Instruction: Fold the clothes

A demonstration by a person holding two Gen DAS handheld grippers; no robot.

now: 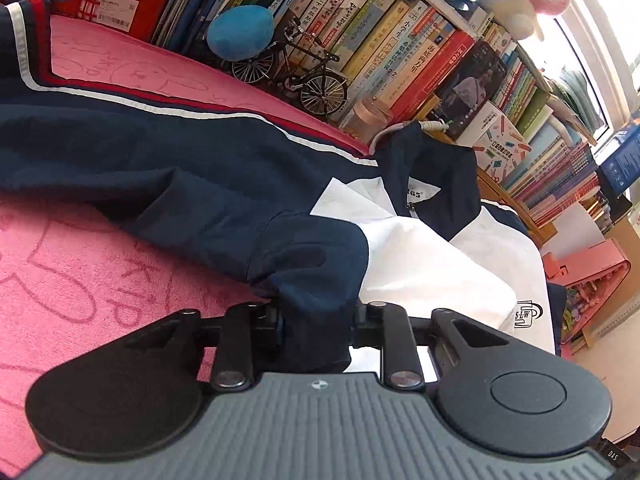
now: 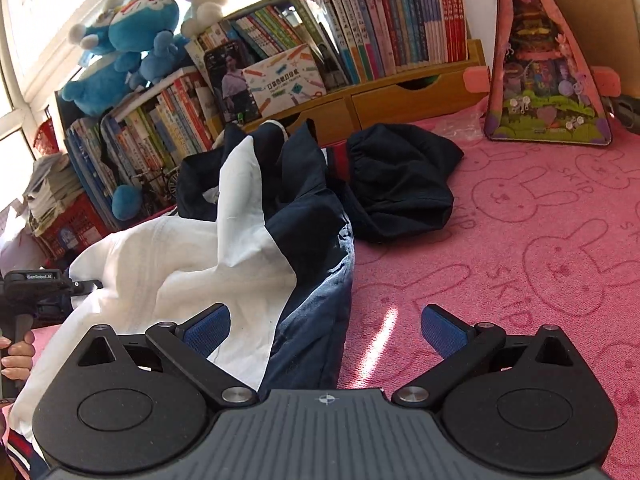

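A navy and white zip jacket (image 1: 168,168) with red and white stripes lies rumpled on the pink rabbit-print cover (image 1: 72,280). My left gripper (image 1: 316,320) is shut on a navy fold at the jacket's near edge, and the cloth hides its pads. In the right wrist view the same jacket (image 2: 180,264) is heaped at the left, white panel uppermost. My right gripper (image 2: 326,330) stands open just above the cover (image 2: 520,240), its left blue pad over the jacket's edge and the right pad over bare cover. A second navy garment (image 2: 400,184) with an elastic cuff lies bunched farther back.
Shelves packed with books (image 1: 400,48) line the far edge, with a model bicycle (image 1: 296,72), plush toys (image 2: 120,40) and a phone (image 2: 232,80). A triangular toy house (image 2: 548,80) stands at the back right. A hand (image 2: 16,356) holds the other gripper's handle at the left.
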